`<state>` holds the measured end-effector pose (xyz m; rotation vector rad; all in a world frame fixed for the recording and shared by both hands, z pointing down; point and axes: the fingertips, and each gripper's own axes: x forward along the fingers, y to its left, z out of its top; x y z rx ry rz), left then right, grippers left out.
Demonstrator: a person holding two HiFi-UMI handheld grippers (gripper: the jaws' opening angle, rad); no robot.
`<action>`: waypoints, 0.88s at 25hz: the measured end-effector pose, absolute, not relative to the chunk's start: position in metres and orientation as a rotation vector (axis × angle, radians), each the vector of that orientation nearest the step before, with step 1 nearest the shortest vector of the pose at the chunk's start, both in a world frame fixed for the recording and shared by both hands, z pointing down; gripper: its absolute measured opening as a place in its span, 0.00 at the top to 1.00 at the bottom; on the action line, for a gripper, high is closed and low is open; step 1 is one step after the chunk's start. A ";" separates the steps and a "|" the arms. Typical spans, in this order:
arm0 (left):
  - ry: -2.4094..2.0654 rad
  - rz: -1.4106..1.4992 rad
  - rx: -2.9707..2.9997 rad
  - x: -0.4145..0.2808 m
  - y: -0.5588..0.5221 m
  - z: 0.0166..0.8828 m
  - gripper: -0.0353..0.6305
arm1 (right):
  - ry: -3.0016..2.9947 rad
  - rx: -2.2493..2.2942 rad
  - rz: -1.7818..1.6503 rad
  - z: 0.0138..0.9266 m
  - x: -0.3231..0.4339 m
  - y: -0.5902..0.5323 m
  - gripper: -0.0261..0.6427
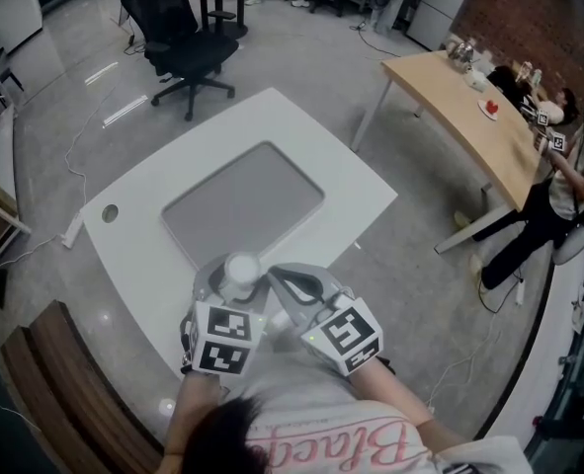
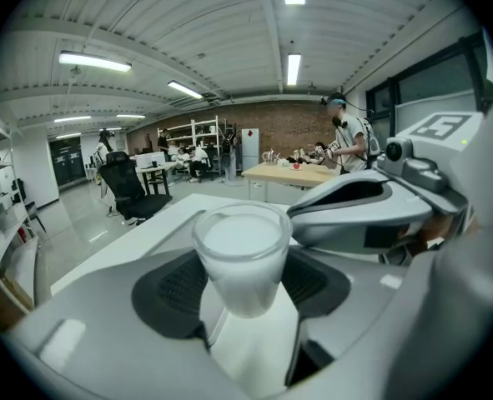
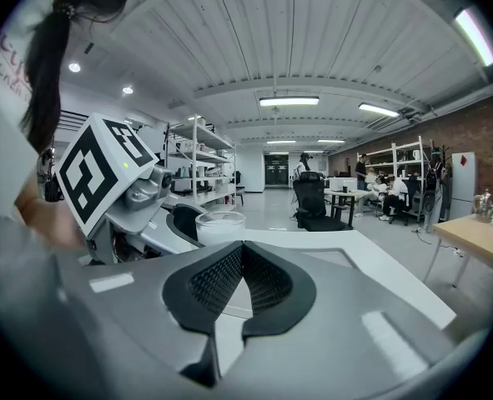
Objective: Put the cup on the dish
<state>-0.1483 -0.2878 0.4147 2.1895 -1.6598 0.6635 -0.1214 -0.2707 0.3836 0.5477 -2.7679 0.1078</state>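
Dark hair (image 1: 222, 433) and a white top with pink lettering (image 1: 351, 437) of the person fill the bottom of the head view. Just ahead, the left claw (image 1: 238, 276) is clamped on a frosted white round glass cup (image 1: 240, 265), and the right claw (image 1: 280, 277) sits just beside it on the right. The cup is near the near edge of the white rectangular surface (image 1: 301, 146), just off the near edge of the flat grey rounded-rectangle dish (image 1: 242, 205) and not on it. Cannot tell if the cup touches the surface. The dish lies mid-surface. A round cable hole (image 1: 110, 212) is at the left corner. A black office chair (image 1: 188, 42) stands beyond the far edge, and a wooden table (image 1: 459, 107) is well apart at right.

Left gripper view: both black ribbed pads (image 2: 175, 286) press the cup's sides. The cup is upright with its rim above the pads. The right claw's grey body crosses at right, close to the cup.

Right gripper view: the right claw's pads (image 3: 217, 282) meet at the tips, together, with nothing between them. The cup (image 3: 220, 226) shows just past the tips to the left, beside the left claw's marker cube (image 3: 104, 169).
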 end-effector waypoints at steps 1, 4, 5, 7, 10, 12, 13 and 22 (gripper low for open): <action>-1.658 0.660 2.185 -0.149 -0.291 0.417 0.55 | -2.763 0.545 0.113 0.386 -0.121 -0.273 0.96; -1.658 0.653 2.175 -0.151 -0.300 0.424 0.55 | -2.750 0.536 0.130 0.392 -0.123 -0.281 0.96; -1.661 0.654 2.172 -0.152 -0.304 0.426 0.55 | -2.748 0.530 0.136 0.393 -0.124 -0.284 0.96; -1.669 0.657 2.164 -0.154 -0.311 0.430 0.55 | -2.743 0.517 0.145 0.396 -0.127 -0.289 0.96; -1.683 0.648 2.149 -0.159 -0.324 0.437 0.55 | -2.735 0.500 0.158 0.403 -0.131 -0.301 0.96; -1.697 0.646 2.145 -0.163 -0.334 0.442 0.55 | -2.725 0.490 0.167 0.408 -0.134 -0.311 0.96; -1.706 0.651 2.146 -0.164 -0.339 0.445 0.55 | -2.719 0.483 0.173 0.411 -0.135 -0.315 0.96; -1.792 0.659 2.124 -0.179 -0.384 0.480 0.55 | -2.665 0.406 0.244 0.436 -0.142 -0.344 0.96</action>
